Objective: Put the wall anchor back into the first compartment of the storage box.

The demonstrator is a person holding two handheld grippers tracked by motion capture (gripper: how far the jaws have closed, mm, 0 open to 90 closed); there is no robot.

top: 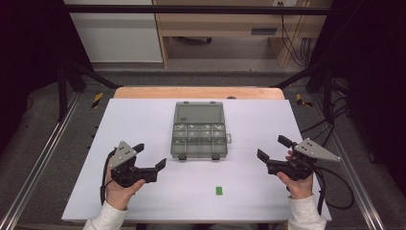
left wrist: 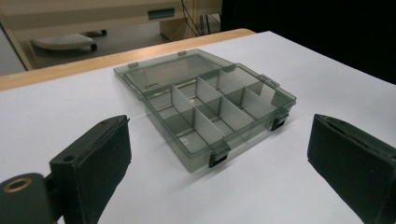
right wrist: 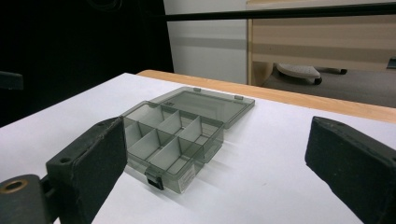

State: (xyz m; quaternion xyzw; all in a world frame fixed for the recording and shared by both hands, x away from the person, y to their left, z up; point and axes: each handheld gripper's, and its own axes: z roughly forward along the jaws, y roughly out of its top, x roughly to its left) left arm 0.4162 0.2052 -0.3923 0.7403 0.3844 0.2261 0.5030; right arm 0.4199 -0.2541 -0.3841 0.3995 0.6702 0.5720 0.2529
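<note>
A smoky transparent compartment box (top: 198, 140) lies open in the middle of the white table top (top: 134, 120), its lid (top: 199, 114) folded flat behind it and its compartments looking empty. A small green piece (top: 219, 190) lies on the table in front of the box. My left gripper (top: 150, 155) is held open at the near left, pointing towards the box (left wrist: 210, 107), with nothing between its fingers (left wrist: 93, 158). My right gripper (top: 272, 147) is held open at the near right, also facing the box (right wrist: 168, 140), and nothing is between its fingers (right wrist: 88, 163).
The wooden table edge (top: 198, 92) shows beyond the white top. Black frame rails stand at both sides, and cables (top: 335, 187) trail off the right edge. Pale wooden furniture (top: 220, 28) stands on the floor behind the table.
</note>
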